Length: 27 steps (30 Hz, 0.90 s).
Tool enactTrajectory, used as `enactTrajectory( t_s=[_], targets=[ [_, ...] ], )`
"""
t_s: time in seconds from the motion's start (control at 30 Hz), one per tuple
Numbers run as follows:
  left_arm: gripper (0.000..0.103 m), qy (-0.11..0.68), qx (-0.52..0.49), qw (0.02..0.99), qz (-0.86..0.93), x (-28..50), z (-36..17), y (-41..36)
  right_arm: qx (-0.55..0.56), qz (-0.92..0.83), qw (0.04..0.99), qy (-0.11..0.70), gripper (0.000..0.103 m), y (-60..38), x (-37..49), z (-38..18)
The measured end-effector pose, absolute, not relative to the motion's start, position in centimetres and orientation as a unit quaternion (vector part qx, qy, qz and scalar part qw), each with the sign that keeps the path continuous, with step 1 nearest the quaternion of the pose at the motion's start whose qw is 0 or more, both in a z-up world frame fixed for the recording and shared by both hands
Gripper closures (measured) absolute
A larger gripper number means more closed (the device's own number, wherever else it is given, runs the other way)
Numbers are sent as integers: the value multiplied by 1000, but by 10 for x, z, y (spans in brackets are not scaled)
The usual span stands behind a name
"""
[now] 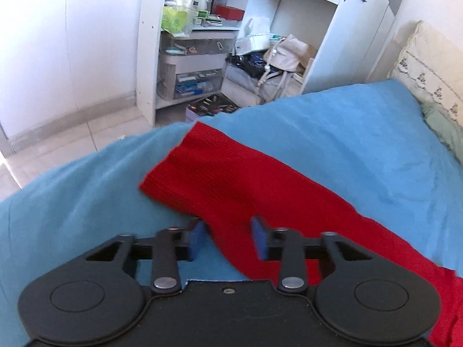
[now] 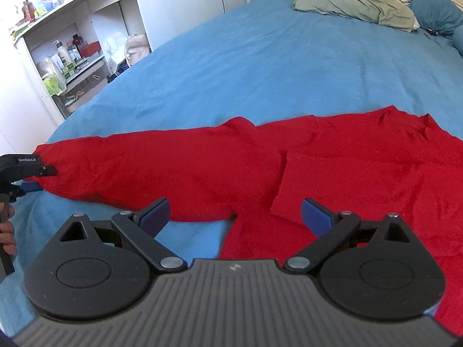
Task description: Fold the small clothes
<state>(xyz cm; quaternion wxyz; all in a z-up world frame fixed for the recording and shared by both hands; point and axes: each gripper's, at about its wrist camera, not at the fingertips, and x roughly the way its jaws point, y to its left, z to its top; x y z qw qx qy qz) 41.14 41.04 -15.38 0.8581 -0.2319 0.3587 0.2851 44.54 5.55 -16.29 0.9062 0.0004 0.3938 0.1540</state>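
1. Garment point(image 2: 332, 159): red knit, long-sleeved, spread flat on the bed point(image 2: 260, 57). Body ahead and to the right of the right tool point(image 2: 234, 215); one sleeve point(image 1: 220, 173) stretched out to its left, reaching the left tool point(image 1: 228, 238).
2. Left tool: released, jaws parted, straddling the sleeve's near edge close to the cuff end. Cloth between the pads point(image 1: 259, 238) but not pinched. Seen from the right wrist view at far left point(image 2: 31, 177), one finger over the cuff, one under or beside it; cannot tell which.
3. Right tool: released, jaws wide apart, hovering just short of the underarm corner where sleeve meets body. No contact visible.
4. Handling, judged: light, soft, limp; no stiffness to hold a shape. Ribbed weave likely gives decent grip on rubber pads, little slip expected. Not fragile. Will sag and drag on the sheet if lifted at one point only.
5. Hold points, judged: cuff edge for the left, shoulder seam or underarm corner for the right, so the sleeve swings over the body as one flat panel.
6. Risk: pinching the bedsheet along with the cloth; shallow bite advisable.
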Motion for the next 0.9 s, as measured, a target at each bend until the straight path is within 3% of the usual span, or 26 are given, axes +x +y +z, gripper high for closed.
enactTrajectory(
  t_s=[0.17, 0.37, 0.67, 0.9],
  targets=[
    [97, 369, -214, 858, 286, 418, -153, 413, 10, 145, 909, 391, 0, 48, 450, -161],
    [98, 334, -160, 892, 261, 429, -106, 371, 27, 128, 915, 381, 0, 16, 450, -149],
    [98, 243, -84, 959, 115, 455, -16, 198, 48, 89, 931, 350, 0, -87, 445, -109],
    [98, 275, -52, 959, -44, 480, -30, 26, 67, 22, 938, 339, 0, -200, 435, -97]
  ],
)
